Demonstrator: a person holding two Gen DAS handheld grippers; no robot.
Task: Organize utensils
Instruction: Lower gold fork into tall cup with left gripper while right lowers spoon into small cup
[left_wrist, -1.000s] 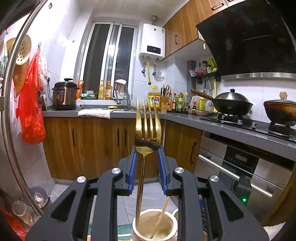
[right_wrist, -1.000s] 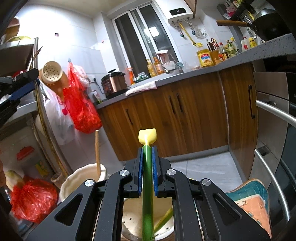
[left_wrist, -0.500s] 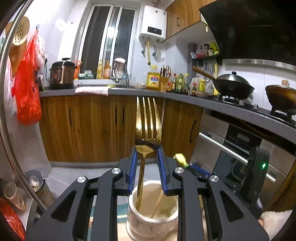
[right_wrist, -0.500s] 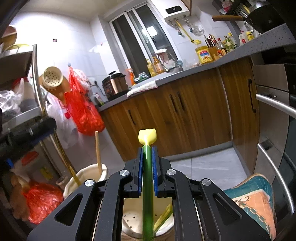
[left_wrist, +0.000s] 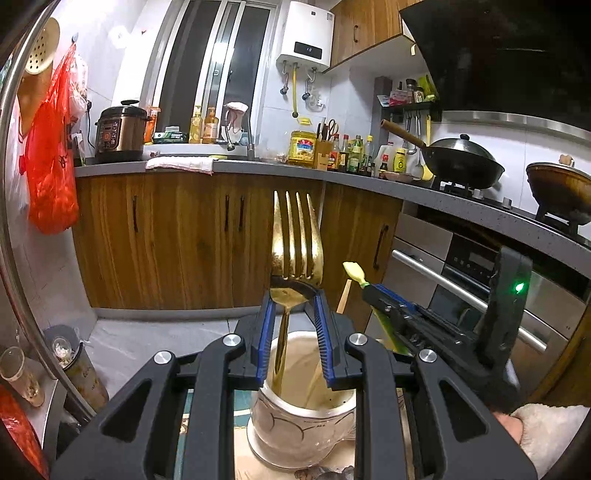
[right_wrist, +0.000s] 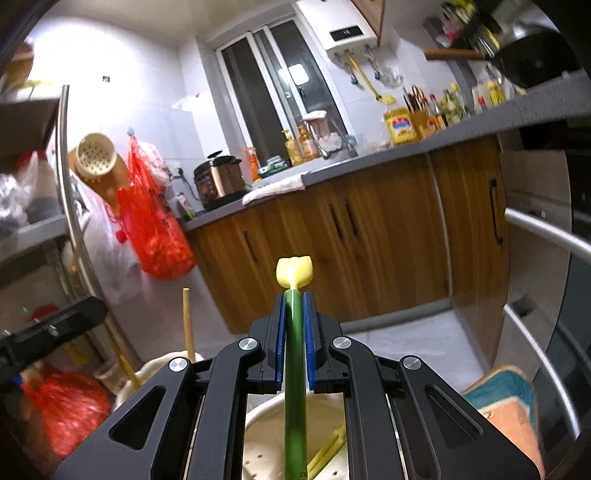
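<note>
Lowering my gold fork (left_wrist: 295, 240), pinched in my left tongs (left_wrist: 291, 299), handle already inside the cup (left_wrist: 303, 417); right tongs (right_wrist: 294, 299) clench a green utensil (right_wrist: 294, 369), seemingly unplaced.

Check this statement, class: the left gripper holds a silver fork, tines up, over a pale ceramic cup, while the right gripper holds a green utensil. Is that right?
Not quite. The fork in the left gripper is gold, not silver, as the left wrist view shows. The rest stands: tines up, over the pale ceramic cup, with the right gripper holding a green utensil.
</note>
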